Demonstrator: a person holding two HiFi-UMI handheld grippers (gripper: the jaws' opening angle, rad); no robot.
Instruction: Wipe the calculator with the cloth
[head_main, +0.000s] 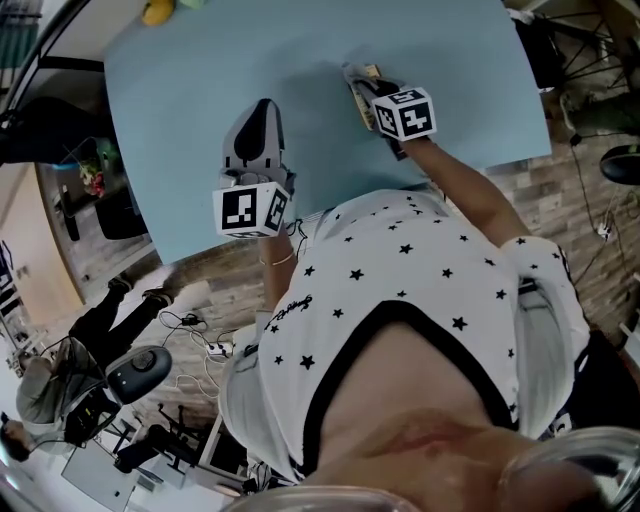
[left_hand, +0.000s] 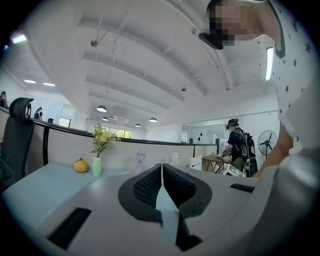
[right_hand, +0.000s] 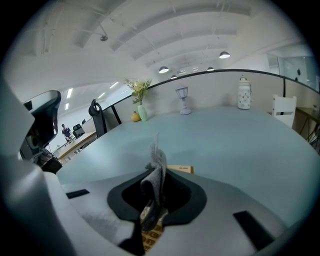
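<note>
With the right hand-held gripper (right_hand: 152, 196) clamped on the cloth (right_hand: 157, 167) just above the calculator (right_hand: 152, 234), wiping could shove it away, since the left hand-held gripper (left_hand: 161, 184), jaws together and empty, steadies nothing

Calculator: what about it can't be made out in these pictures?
- Right gripper view: the cloth and right claw cover the calculator; only a tan edge and some keys show.
- Head view: the claw's marker cube hides most of it; its display cannot be seen.
- Left gripper view: not in frame.
</note>
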